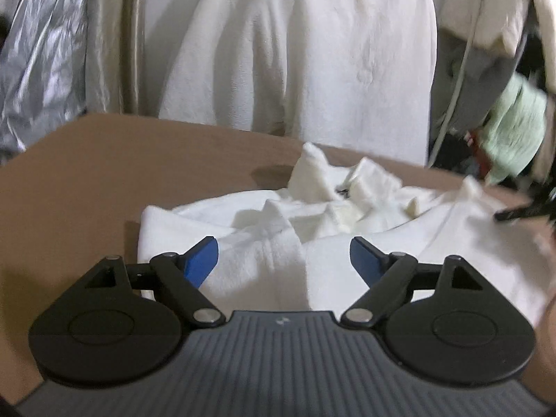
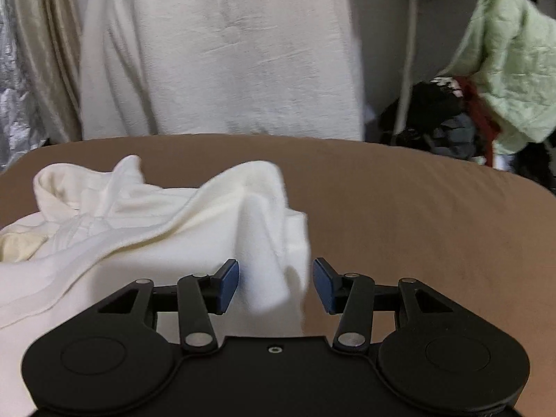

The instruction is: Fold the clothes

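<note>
A white garment (image 1: 278, 229) lies crumpled on the brown table (image 1: 87, 180), its collar bunched up at the far side. My left gripper (image 1: 284, 260) stands open just above the garment's near left part, blue pads wide apart, cloth under the gap. In the right wrist view the same white garment (image 2: 146, 229) fills the left half. A raised fold of it stands between the blue pads of my right gripper (image 2: 276, 285), which is open and not pressing the cloth. A dark blurred shape (image 1: 521, 208) at the right edge of the left wrist view is probably the other gripper.
Behind the table (image 2: 417, 208) hang a large white garment (image 1: 305, 52), a beige cloth (image 1: 107, 34) and a silver cover (image 1: 38, 52). At the right hang a pale green quilted item (image 2: 514, 62) and dark clothes (image 2: 434, 118). Bare table surface lies right of the garment.
</note>
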{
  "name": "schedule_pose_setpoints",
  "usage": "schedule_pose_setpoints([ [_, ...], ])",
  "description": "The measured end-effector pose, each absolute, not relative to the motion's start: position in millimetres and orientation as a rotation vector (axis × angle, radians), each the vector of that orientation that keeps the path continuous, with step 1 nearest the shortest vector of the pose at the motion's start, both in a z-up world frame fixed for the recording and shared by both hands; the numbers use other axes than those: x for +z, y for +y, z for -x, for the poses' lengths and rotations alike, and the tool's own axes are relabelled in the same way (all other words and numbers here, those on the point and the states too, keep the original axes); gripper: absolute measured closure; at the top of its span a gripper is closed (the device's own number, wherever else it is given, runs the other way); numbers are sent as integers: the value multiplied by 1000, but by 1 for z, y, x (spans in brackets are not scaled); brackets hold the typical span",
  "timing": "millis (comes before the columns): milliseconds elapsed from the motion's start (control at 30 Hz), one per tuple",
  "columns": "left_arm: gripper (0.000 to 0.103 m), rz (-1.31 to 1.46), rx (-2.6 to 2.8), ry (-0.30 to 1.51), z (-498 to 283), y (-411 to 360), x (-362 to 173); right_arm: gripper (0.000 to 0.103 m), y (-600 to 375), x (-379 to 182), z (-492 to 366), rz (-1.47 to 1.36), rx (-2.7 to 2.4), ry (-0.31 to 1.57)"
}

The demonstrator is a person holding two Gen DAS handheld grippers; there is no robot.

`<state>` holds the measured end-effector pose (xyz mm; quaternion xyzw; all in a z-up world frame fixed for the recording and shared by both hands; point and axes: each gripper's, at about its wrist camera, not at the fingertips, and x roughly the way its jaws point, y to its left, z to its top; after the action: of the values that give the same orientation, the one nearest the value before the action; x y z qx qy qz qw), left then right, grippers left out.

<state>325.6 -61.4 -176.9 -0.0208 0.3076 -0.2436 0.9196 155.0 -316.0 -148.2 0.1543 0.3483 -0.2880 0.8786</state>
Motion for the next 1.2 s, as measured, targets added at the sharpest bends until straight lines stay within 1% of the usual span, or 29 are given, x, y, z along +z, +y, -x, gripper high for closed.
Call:
schedule_pose_setpoints([
  [33,54,21,-493,641,-329,-66,-180,50,-315,-149,-158,-320,-593,730],
  [67,93,-1,-485,650,-332,-70,-184,49,-315,-151,-162,-316,-585,735],
  [100,97,-2,-478,663,-336,-69,-187,49,-315,-153,-167,-308,-576,742],
  [133,98,16,-466,667,-338,-64,-190,49,-316,-155,-170,-300,-570,748],
  [233,98,145,-445,653,-341,-36,-188,47,-320,-158,-178,-283,-562,758],
  [400,98,542,-444,645,-363,42,-184,48,-341,-167,-186,-342,-574,744],
  [467,103,652,-380,611,-372,73,-191,48,-348,-172,-189,-367,-584,752],
  [533,103,797,-282,567,-376,109,-202,49,-352,-177,-192,-373,-578,758],
  [600,103,837,-147,515,-374,139,-207,49,-352,-181,-194,-353,-590,779],
  [633,103,810,-102,504,-371,147,-206,49,-352,-182,-195,-355,-591,783],
  [700,103,724,-60,510,-367,154,-201,49,-353,-181,-195,-364,-594,781],
  [767,103,695,-99,553,-366,150,-202,49,-352,-180,-195,-361,-595,783],
  [800,101,695,-135,573,-367,143,-203,49,-352,-179,-195,-361,-597,784],
  [833,100,699,-174,588,-369,135,-206,46,-353,-178,-195,-363,-601,783],
  [900,91,661,-245,620,-373,110,-209,43,-355,-176,-196,-366,-612,780],
  [933,79,635,-280,636,-375,96,-210,43,-356,-175,-196,-369,-615,778],
  [967,60,609,-314,651,-378,82,-211,43,-356,-174,-196,-372,-615,779],
  [1000,52,577,-343,660,-379,69,-212,43,-356,-173,-197,-369,-615,780],
  [1033,46,541,-369,663,-379,57,-212,43,-355,-171,-197,-362,-613,781],
  [1100,47,481,-441,698,-379,36,-213,43,-355,-168,-196,-348,-608,780],
  [1133,50,455,-483,735,-382,27,-215,43,-356,-166,-196,-347,-606,779],
  [1167,55,428,-525,773,-384,18,-216,43,-358,-166,-196,-352,-606,778],
  [1200,57,397,-545,800,-387,10,-218,43,-360,-166,-196,-357,-606,776],
])
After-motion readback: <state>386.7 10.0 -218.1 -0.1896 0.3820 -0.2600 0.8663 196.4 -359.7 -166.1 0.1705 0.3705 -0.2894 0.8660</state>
